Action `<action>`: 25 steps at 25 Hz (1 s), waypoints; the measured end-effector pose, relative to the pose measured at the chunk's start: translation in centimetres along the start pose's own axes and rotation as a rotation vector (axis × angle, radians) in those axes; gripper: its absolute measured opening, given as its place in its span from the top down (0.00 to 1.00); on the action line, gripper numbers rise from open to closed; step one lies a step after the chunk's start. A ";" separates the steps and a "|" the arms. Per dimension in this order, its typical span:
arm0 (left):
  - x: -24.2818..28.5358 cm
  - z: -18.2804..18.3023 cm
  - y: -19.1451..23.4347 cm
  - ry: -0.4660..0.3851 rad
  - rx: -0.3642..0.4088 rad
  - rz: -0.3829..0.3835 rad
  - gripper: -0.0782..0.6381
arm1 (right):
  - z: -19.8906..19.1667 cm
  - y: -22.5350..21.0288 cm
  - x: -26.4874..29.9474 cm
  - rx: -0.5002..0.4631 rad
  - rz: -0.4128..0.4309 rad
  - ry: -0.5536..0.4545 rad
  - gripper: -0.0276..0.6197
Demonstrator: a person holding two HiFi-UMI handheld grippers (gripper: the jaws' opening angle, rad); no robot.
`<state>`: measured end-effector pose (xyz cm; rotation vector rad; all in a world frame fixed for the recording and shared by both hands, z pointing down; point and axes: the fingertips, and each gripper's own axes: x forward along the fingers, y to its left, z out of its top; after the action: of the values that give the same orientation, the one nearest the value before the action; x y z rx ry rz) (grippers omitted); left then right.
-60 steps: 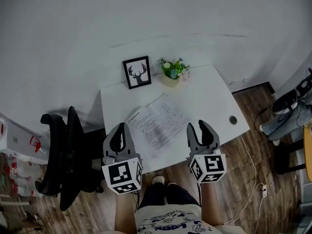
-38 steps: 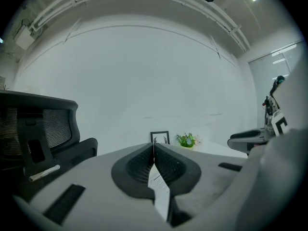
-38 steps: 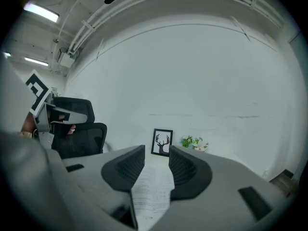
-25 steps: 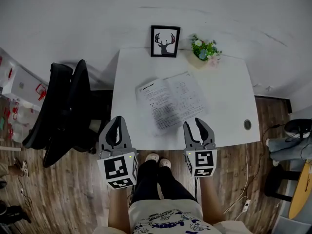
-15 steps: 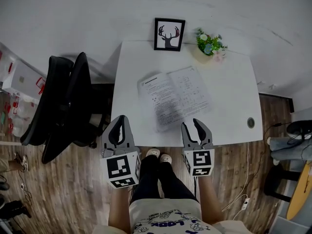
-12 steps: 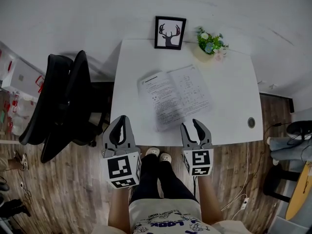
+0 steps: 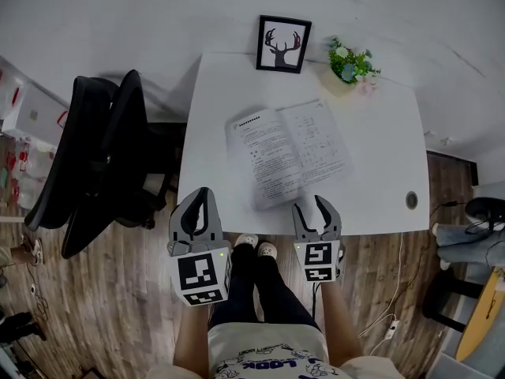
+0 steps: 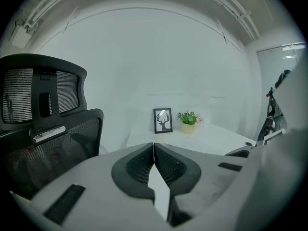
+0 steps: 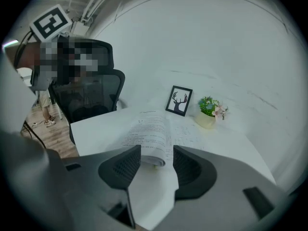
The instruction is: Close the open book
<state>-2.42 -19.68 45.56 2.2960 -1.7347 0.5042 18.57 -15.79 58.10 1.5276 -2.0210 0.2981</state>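
Note:
The open book [image 7: 288, 152] lies flat on the white table [image 7: 379, 148], its printed pages facing up. Both grippers hang at the table's near edge, short of the book. My left gripper [image 7: 196, 201] is at the near left corner, shut and empty; in the left gripper view its pads [image 8: 144, 163] meet. My right gripper [image 7: 316, 208] is just below the book's near edge. Its jaws have just been opening and hold nothing. In the right gripper view the book [image 9: 154, 131] shows beyond the right gripper [image 9: 156, 157].
A framed deer picture [image 7: 283, 44] and a small potted plant [image 7: 351, 63] stand at the table's far edge. A round cable hole [image 7: 411, 200] is near the right front corner. A black office chair [image 7: 95, 156] stands left of the table, on the wooden floor.
Both grippers have sunk a little at the table's near edge, the right one more. The right jaws stand wider apart. The book lies as before.

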 end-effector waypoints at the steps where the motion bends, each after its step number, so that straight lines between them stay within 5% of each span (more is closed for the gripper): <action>1: 0.1 -0.1 0.0 0.003 0.001 0.000 0.86 | -0.3 0.0 0.2 -0.016 -0.004 0.007 0.64; 11: 0.5 -1.9 -0.5 0.034 0.010 -0.004 0.86 | -3.4 0.1 2.8 -0.221 -0.056 0.080 0.61; 25: 0.5 -3.3 0.1 0.059 0.001 0.014 0.86 | -3.7 2.0 4.9 -0.681 -0.130 0.075 0.57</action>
<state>-2.81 -18.91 48.81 2.2477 -1.7247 0.5702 17.00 -17.24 64.26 1.1746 -1.6996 -0.3513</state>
